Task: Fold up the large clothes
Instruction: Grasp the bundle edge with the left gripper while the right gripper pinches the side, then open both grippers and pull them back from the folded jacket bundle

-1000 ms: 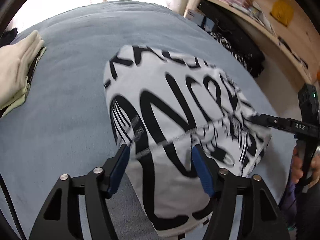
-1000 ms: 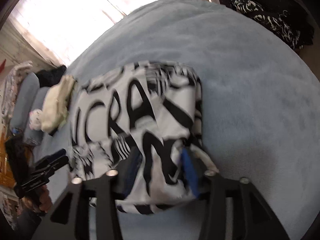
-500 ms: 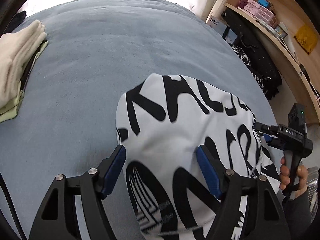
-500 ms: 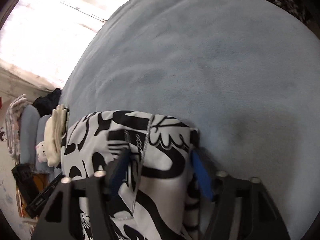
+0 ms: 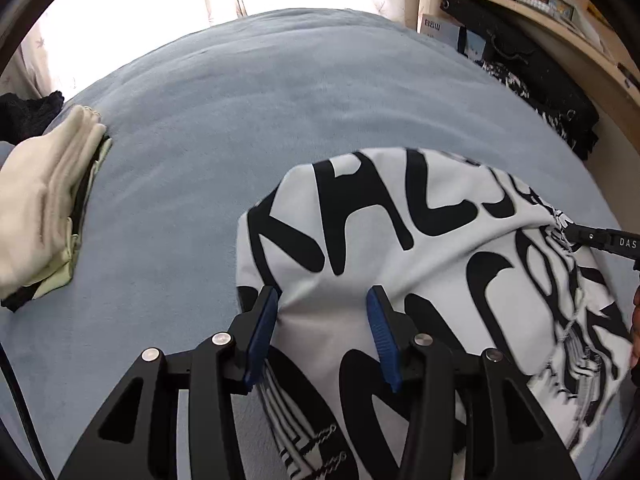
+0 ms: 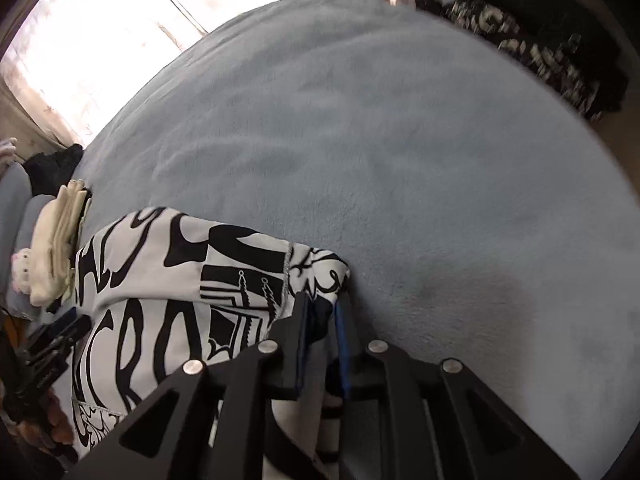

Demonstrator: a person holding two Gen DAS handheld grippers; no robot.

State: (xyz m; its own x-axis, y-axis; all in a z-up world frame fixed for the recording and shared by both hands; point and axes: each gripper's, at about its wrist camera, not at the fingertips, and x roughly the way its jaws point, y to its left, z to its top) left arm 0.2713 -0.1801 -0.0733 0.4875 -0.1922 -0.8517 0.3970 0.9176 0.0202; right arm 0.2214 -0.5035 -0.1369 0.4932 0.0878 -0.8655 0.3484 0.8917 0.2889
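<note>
On a pale blue plush blanket [image 5: 248, 92] covering the bed lies the white garment printed with bold black lettering [image 5: 400, 240], bunched into a rounded heap toward the near right side in the left wrist view. Over its near edge sits the left gripper [image 5: 322, 320], its blue-padded fingers [image 5: 262, 328] spread wide apart with the cloth lying between them, not pinched. At the garment's right-hand corner the right gripper [image 6: 322, 312] has its blue pads [image 6: 302, 332] drawn close together, clamped on a fold of the printed fabric; the same black tool shows at the right edge of the left view [image 5: 600, 238], touching the cloth. Well apart to the left, a folded stack of cream and pale green clothes [image 5: 44, 204] rests on the blanket. Beyond the bed's far right edge, a dark pile of black-and-white fabric [image 5: 552, 92] sits under a light wooden shelf [image 5: 560, 20] holding boxes.
</note>
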